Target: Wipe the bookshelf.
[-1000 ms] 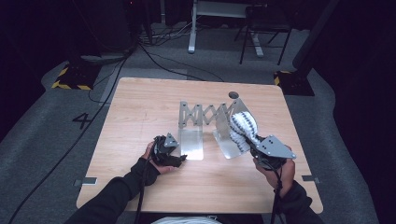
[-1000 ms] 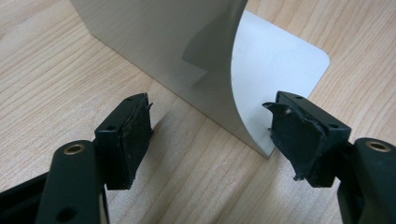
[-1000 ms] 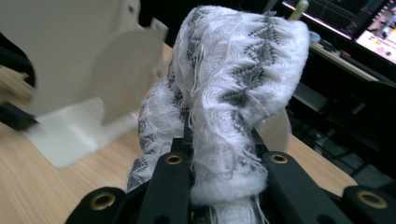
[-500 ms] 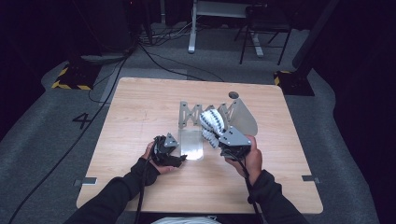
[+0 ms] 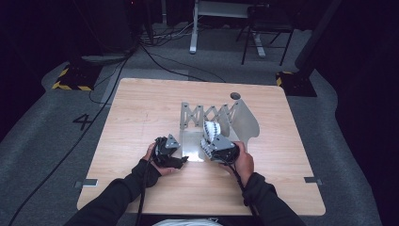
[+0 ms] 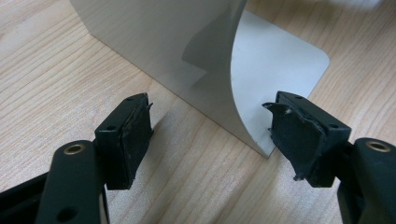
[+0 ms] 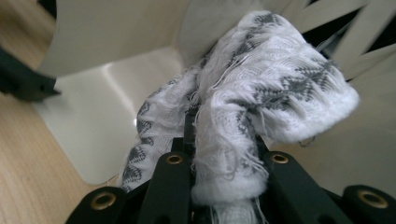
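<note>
Right tool: we see the right tool [image 5: 212, 142], held in the person's right hand [image 5: 242, 160], clamped on a white cloth with a grey woven pattern [image 7: 252, 112]; in the right gripper view the cloth bunches up between the 2 black jaws and flops over above them.
Left tool: we see the left tool [image 6: 210, 135], in the left hand [image 5: 155, 160], with its jaws spread wide and nothing between the pads [image 6: 135, 133].
Cloth: it sits above the flat foot of the rack, between the rack's 2 end plates, near the worktop's middle.
Rack: a pale grey metal expanding rack with a scissor lattice [image 5: 209, 114] stands on the light wooden worktop [image 5: 141, 108]; its left curved end plate [image 6: 187, 51] rises from a flat foot with a rounded corner [image 6: 289, 60].
Left tool and rack: the plate's lower edge lies just ahead of the gap between the open jaws; we cannot tell whether either pad touches it.
Worktop: a round dark hole [image 5: 235, 96] sits near its far edge, just behind the rack.
Surroundings: grey carpet [image 5: 56, 141] with black cables [image 5: 94, 127] and a marked "4" [image 5: 82, 121] at the left.
</note>
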Available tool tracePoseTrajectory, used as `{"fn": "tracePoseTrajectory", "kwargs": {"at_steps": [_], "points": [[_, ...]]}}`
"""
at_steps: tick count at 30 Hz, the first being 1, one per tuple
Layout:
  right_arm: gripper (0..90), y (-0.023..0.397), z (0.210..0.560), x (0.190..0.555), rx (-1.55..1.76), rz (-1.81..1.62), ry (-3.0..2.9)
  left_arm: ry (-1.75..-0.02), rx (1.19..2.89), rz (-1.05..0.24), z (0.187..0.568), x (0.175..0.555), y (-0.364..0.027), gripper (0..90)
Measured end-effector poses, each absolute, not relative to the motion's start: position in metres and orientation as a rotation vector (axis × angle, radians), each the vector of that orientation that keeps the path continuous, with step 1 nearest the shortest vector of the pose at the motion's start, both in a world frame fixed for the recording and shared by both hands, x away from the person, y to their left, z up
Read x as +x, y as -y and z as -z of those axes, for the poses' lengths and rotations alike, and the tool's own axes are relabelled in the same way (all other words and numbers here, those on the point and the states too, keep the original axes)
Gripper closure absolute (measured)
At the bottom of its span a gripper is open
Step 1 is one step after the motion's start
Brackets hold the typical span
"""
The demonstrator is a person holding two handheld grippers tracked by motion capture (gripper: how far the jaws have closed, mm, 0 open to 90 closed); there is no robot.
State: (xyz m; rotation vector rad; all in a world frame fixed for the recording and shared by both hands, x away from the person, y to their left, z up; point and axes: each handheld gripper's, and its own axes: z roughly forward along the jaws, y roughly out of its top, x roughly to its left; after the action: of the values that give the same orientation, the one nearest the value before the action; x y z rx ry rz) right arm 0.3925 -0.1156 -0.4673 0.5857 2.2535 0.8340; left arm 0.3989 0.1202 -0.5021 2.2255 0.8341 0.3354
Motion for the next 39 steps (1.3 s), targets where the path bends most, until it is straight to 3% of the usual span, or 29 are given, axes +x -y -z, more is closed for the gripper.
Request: {"fn": "tracePoseTrajectory", "kwargs": {"at_steps": [4, 8, 18, 25, 33, 39], "points": [[79.3, 0.109, 0.488, 0.396, 0.561, -0.756, -2.294, -0.832, 2.227, -0.335, 0.502, 0.399, -0.12, 29.3], [79.2, 0.109, 0.487, 0.398, 0.57, -0.774, -2.283, -0.833, 2.227, -0.335, 0.502, 0.399, -0.12, 29.3], [79.2, 0.124, 0.425, 0.377, 0.51, -0.94, -2.002, -0.827, 2.23, -0.33, 0.502, 0.399, -0.12, 29.3], [79.2, 0.143, 0.406, 0.378, 0.55, -0.883, -1.924, -0.825, 2.231, -0.326, 0.502, 0.399, -0.121, 29.2], [79.2, 0.139, 0.421, 0.378, 0.537, -0.782, -1.989, -0.825, 2.229, -0.322, 0.502, 0.399, -0.12, 29.0], [79.2, 0.13, 0.453, 0.387, 0.55, -0.697, -2.065, -0.824, 2.229, -0.322, 0.502, 0.4, -0.121, 28.7]]}}
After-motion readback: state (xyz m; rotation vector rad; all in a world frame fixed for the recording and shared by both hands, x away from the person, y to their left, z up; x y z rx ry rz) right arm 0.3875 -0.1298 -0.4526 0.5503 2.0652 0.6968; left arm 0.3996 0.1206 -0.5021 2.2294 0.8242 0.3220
